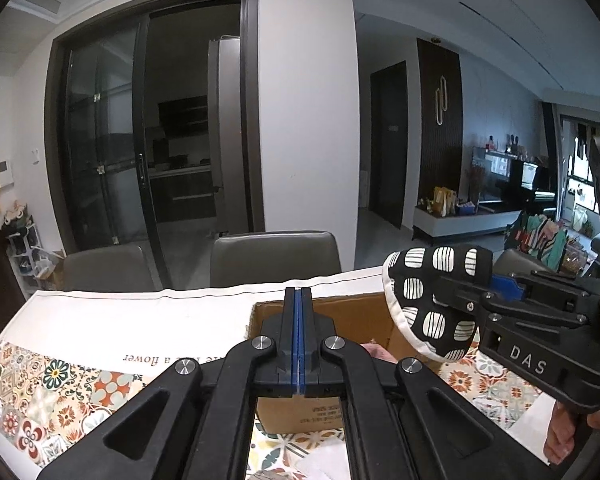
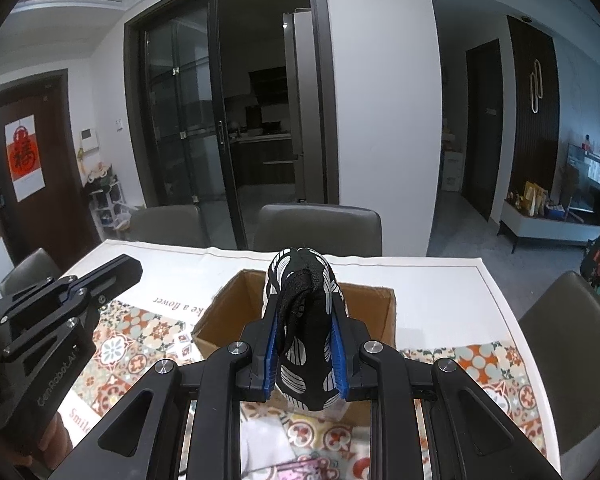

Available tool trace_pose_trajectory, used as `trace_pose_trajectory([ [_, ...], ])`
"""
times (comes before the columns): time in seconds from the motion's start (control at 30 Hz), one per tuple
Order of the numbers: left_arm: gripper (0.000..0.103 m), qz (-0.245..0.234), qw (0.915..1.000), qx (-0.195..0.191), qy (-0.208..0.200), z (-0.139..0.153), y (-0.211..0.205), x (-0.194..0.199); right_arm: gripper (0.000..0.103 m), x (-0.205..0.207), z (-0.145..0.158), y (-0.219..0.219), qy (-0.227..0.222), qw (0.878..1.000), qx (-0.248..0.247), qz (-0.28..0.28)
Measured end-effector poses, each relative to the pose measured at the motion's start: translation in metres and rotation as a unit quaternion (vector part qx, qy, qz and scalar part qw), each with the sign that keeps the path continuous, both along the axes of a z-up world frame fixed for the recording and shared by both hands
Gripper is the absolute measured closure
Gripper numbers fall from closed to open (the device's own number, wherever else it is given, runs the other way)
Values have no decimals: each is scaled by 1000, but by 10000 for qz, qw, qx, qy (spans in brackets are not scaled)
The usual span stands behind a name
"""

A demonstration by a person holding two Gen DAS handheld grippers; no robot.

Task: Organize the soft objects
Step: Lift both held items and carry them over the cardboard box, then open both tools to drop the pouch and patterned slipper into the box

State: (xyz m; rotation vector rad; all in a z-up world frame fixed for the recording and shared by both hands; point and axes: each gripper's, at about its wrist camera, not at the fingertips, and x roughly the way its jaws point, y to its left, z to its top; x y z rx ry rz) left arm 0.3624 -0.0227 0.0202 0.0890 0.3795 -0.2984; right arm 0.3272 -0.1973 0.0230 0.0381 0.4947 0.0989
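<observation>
the tabletop [image 2: 440,280], covered in a white and patterned cloth, is carrying an open cardboard box [image 2: 374,312] near its middle. the right tongs [image 2: 306,346] are gripping a black-and-white patterned oven mitt [image 2: 308,344], holding it up over the box's opening. the left tongs [image 1: 298,322] are hanging beside the box, clenched with nothing between them.
</observation>
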Motion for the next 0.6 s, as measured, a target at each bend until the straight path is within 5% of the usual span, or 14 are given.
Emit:
trace_pose_trajectory([
  [0.6,100,170,9969,180,745,-31,-2,53,80,73,-35,-6,446,9988,76,208],
])
